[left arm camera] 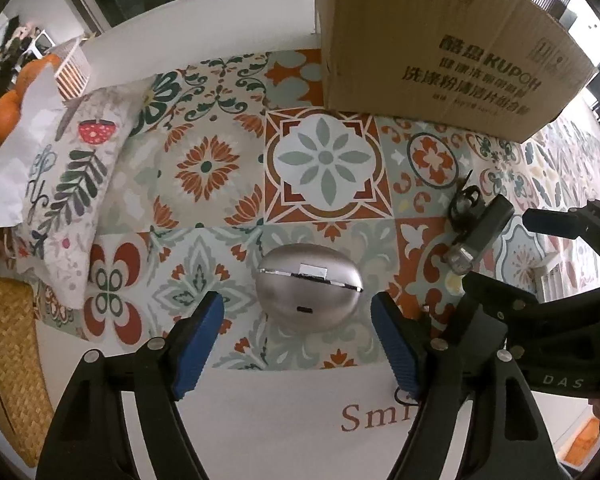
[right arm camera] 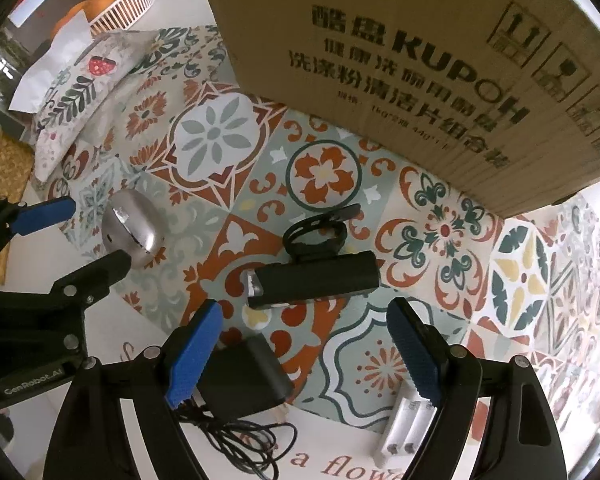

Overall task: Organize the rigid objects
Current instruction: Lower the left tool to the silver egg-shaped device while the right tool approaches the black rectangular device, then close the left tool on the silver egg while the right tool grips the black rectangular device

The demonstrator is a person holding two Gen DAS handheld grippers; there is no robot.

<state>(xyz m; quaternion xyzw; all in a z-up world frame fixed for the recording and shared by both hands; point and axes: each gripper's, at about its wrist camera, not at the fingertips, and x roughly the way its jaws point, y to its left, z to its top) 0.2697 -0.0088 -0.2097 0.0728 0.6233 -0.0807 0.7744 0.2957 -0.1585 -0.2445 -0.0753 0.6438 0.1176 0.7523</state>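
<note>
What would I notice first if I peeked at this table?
Probably the bright patterned tablecloth covering the table, and the big brown cardboard box standing at its far side. Then the shiny silver egg-shaped case, lying just ahead of the open left gripper. To the right, a black bike light lies just beyond the open right gripper.

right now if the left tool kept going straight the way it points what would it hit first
Most likely the silver egg-shaped metal case. It lies on the patterned tablecloth just ahead of the open left tool, roughly centred between its blue pads. Farther beyond stands the brown cardboard box. Depth is hard to judge.
</note>
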